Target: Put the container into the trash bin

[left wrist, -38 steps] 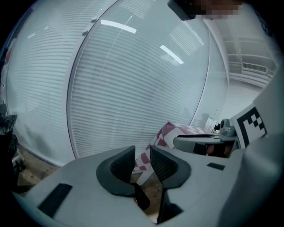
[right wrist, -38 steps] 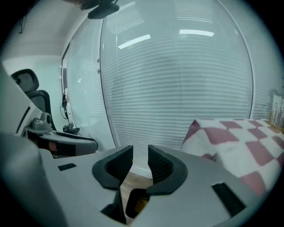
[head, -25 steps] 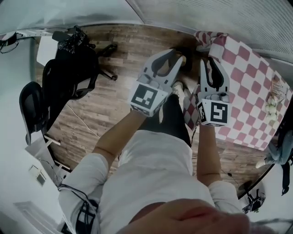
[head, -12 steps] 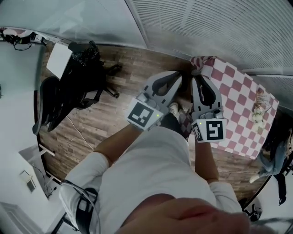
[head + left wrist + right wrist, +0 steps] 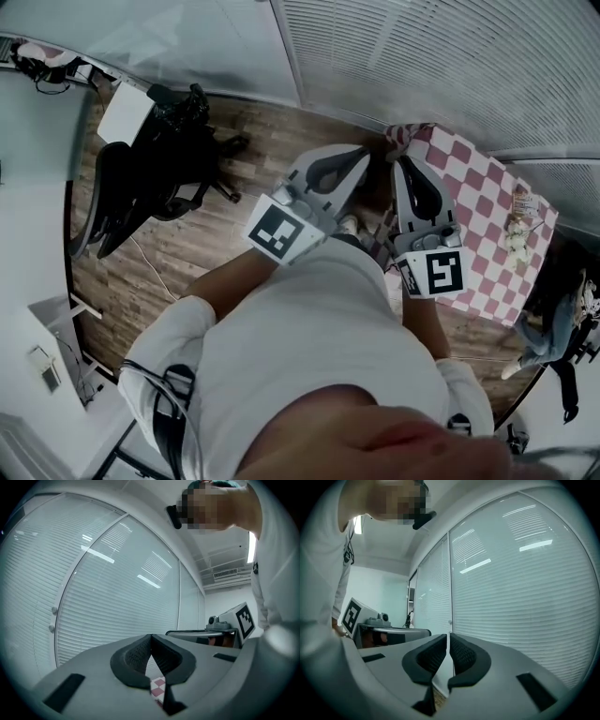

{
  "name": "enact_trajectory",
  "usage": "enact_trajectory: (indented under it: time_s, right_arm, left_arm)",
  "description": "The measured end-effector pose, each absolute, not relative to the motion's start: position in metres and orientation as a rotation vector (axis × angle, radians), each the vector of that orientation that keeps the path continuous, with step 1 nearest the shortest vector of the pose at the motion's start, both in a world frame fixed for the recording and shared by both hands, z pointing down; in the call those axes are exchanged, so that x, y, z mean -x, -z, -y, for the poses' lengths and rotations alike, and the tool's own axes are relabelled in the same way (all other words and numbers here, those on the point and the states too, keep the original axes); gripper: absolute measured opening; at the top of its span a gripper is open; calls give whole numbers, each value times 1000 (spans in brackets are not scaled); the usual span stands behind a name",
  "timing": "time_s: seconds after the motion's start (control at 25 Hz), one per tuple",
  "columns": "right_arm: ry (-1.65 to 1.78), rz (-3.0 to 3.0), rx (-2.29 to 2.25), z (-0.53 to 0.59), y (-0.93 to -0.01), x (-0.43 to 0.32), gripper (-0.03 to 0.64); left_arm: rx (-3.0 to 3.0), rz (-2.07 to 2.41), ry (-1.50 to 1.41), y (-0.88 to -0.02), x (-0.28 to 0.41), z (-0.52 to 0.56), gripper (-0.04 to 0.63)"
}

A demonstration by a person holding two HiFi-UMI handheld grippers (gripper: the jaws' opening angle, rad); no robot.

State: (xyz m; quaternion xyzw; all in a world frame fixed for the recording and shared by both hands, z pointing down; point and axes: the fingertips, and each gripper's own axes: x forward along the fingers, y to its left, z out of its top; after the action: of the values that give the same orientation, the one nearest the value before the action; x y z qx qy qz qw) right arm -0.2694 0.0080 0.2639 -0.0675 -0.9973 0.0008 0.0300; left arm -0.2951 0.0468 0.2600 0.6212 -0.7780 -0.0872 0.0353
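A glass wall with slatted blinds (image 5: 450, 66) fills the space ahead of both claws; wood floor (image 5: 187, 244) lies below them; a table under a red-and-white checked cloth (image 5: 478, 197) stands just beyond and to the right of the right gripper (image 5: 405, 161); a black office chair (image 5: 155, 169) sits well off to the left of the left gripper (image 5: 364, 152). The left claw's jaws are pressed together at the tips with nothing in them; the right claw's jaws are closing, a slim gap left, nothing between. Neither the container nor the trash bin shows in any view; so whether it has gone in cannot be judged.
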Motion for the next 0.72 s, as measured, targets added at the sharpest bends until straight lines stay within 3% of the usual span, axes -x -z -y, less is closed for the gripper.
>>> enact_trajectory:
  time_s: [0.72]
  right_arm:
    - [40,3084,223,-21,-243,262,32]
  left_arm:
    - [-1946,2339,296,-250,283,-51,32]
